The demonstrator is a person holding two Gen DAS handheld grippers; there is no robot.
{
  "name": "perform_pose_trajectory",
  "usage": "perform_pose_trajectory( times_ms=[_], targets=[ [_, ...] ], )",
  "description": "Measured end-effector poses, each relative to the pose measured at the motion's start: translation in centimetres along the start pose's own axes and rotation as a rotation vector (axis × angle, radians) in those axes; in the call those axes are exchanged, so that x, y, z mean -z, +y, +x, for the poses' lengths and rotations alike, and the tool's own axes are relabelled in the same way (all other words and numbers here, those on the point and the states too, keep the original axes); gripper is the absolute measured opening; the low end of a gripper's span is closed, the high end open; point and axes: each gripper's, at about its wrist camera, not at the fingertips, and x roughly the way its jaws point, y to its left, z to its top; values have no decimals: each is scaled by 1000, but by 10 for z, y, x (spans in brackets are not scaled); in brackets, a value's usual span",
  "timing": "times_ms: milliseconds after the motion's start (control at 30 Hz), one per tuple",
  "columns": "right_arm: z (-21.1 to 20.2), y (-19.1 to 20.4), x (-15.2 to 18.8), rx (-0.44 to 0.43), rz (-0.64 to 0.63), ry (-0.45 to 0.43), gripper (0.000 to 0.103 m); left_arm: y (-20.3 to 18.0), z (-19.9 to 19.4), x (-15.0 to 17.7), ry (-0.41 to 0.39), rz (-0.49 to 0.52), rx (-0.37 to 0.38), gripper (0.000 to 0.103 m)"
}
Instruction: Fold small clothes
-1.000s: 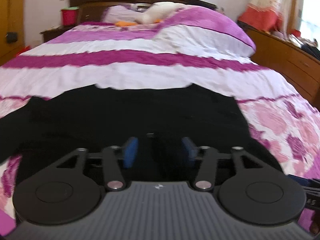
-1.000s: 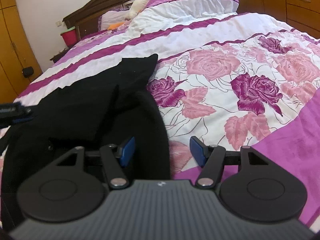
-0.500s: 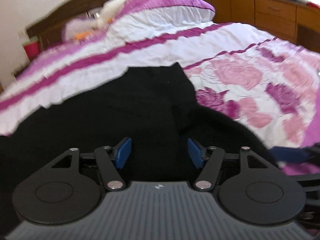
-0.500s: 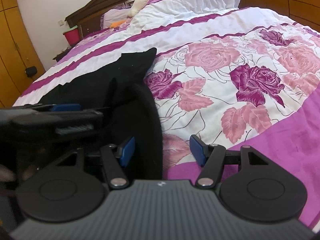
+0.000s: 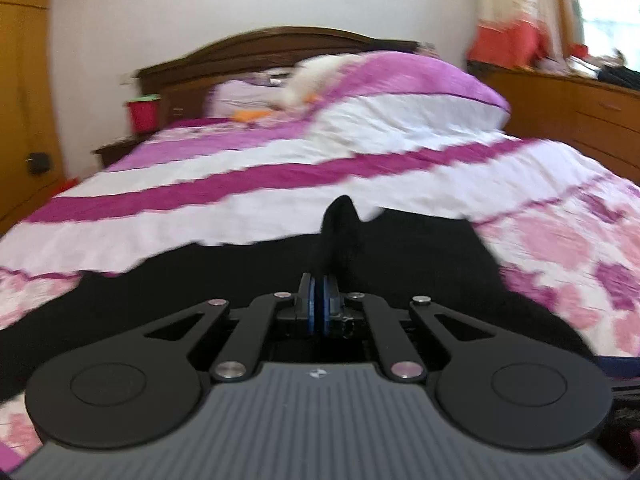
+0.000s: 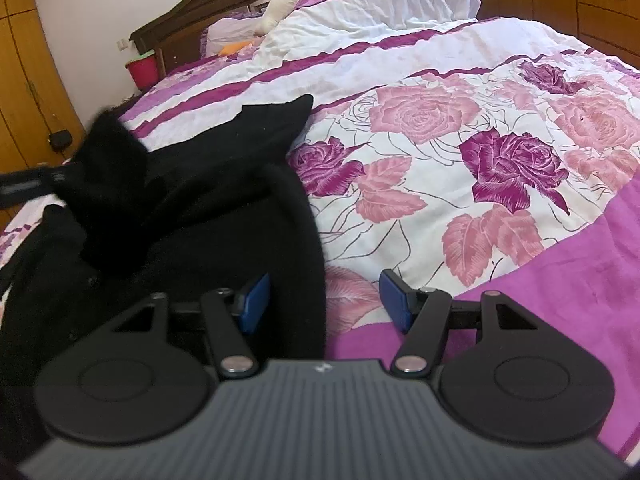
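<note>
Black garment point(image 6: 208, 184) spread on bed point(image 6: 600, 280) near its foot edge, toward left side; bulk flat, one flap raised. Left gripper point(image 5: 319, 308): jaws just closed, now pinched tight on a fold of garment; cloth peaks up beyond the pads and drapes back to the rest. In right wrist view, same flap hangs in air at left, blurred, gripper body behind it barely legible. Pinch presumably taken at an edge or sleeve so that part can be carried over the body of the garment: first fold, task judged early. Right gripper point(image 6: 322, 300): jaws about half wide, holding nothing; left pad over garment's near right edge, right pad over bare quilt, hem between them but not pressed. Likely parked there to pin or catch that edge while the left lifts. Risk: thin pinch slipping, lower layer dragging along.
</note>
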Motion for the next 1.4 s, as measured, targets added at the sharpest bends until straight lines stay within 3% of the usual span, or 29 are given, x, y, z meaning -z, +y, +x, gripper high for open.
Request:
perform_pose_trajectory(
  times_ms=[167, 400, 567, 767, 833, 867, 900, 967, 1000, 1267, 1400],
  targets=[
    [2, 5, 0, 21, -10, 6, 62, 61, 0, 14, 30, -108, -134, 5],
    [3, 11, -4, 48, -30, 26, 63, 129, 0, 39, 94, -235, -229, 5],
    [0, 15, -12, 36, -41, 44, 63, 151, -3, 43, 116, -291, -197, 6],
    [-1, 26, -28, 9, -96, 36, 63, 149, 11, 40, 139, -362, -59, 7],
    [1, 30, -35, 8, -118, 27, 63, 143, 17, 39, 157, -366, -16, 12],
    [3, 31, -39, 7, -127, 23, 63, 140, 23, 38, 164, -356, 4, 21],
    [5, 32, -43, 3, -133, 21, 63, 135, 26, 38, 165, -343, 10, 36],
    [12, 34, -51, -5, -134, 21, 63, 126, 34, 37, 166, -311, -11, 57],
    [17, 33, -56, -9, -129, 22, 63, 124, 38, 37, 160, -298, -26, 62],
    [60, 29, -88, -10, -76, -8, 63, 116, 66, 45, 186, -262, -136, 68],
    [85, 29, -101, -26, -71, -33, 63, 121, 70, 49, 176, -300, -136, 70]
  ],
)
